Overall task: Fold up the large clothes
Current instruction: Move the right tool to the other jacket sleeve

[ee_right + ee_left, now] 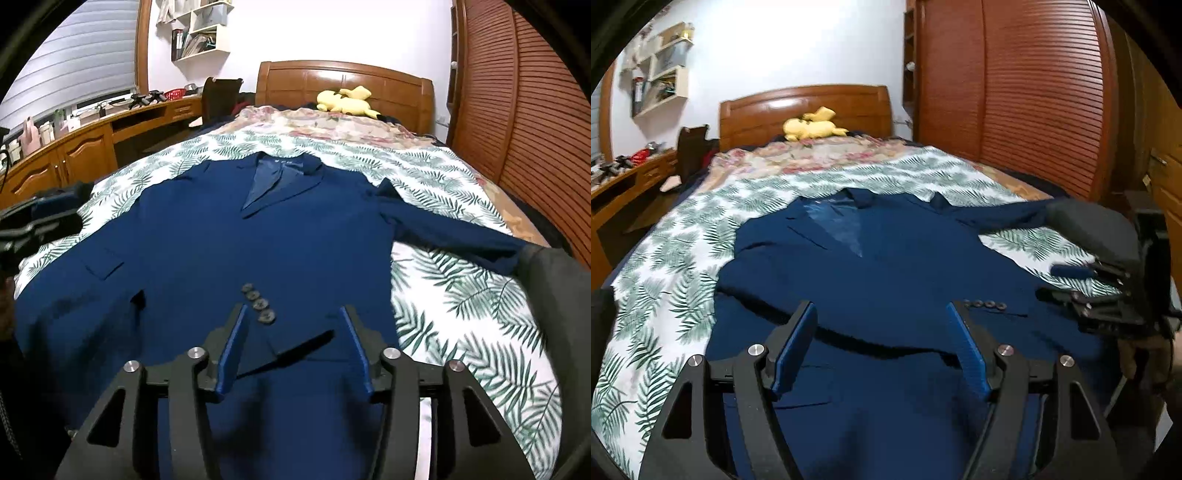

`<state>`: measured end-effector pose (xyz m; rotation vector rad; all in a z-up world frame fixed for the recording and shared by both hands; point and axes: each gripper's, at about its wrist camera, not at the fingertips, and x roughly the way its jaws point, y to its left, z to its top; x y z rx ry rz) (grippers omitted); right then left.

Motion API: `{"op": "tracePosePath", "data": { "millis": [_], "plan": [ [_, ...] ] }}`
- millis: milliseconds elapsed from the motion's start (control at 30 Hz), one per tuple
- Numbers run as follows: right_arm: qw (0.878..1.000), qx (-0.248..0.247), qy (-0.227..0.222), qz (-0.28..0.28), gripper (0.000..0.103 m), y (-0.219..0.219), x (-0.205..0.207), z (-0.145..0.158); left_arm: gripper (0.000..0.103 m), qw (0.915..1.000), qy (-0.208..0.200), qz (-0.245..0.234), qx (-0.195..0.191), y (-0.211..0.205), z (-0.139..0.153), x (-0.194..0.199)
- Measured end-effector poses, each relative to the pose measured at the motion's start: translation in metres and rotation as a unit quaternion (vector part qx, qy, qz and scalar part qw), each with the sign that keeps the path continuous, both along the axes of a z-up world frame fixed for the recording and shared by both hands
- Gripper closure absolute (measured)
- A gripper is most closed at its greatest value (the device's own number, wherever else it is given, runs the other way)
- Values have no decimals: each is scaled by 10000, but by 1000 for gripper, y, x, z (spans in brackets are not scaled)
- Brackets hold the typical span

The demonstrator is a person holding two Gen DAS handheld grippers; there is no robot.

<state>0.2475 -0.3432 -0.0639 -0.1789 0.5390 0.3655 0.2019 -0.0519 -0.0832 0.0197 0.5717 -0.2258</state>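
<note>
A: Left gripper (pixel 881 345)?
B: Jaws spread wide, gripping nothing; poised over the jacket (pixel 871 273), just short of the sleeve buttons (pixel 984 304).
A: Right gripper (pixel 293 347)?
B: Also spread wide, empty; poised above the folded-in sleeve, buttons (pixel 258 304) just ahead of the left finger (pixel 231 354).
A: Jacket?
B: Navy, lying front-up and flat on the leaf-print sheet (pixel 461 306) of the bed (pixel 343 79), collar toward the headboard. One sleeve laid across the front, the other sleeve (pixel 450 230) stretched out toward the wardrobe (pixel 535 110).
A: Beyond?
B: Yellow plush (pixel 345 99) by the headboard, desk (pixel 85 147) along the left.
</note>
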Motion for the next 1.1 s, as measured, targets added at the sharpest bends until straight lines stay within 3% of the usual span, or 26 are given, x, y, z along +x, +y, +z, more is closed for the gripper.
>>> {"op": "tracePosePath", "data": {
  "millis": [233, 567, 767, 1100],
  "plan": [
    [9999, -98, -64, -41, 46, -20, 27, 7, 30, 9999, 101, -122, 39, -8, -3, 23],
    [9985, -385, 82, -391, 46, -40, 80, -5, 30, 9993, 247, -244, -141, -10, -38, 81],
    [9944, -548, 402, -806, 46, -63, 145, -14, 30, 9966, 508, -540, -368, -10, -50, 91],
    [9733, -1456, 848, -1560, 46, -87, 251, -38, 30, 9974, 387, -584, -170, -17, -54, 81]
  ]
}}
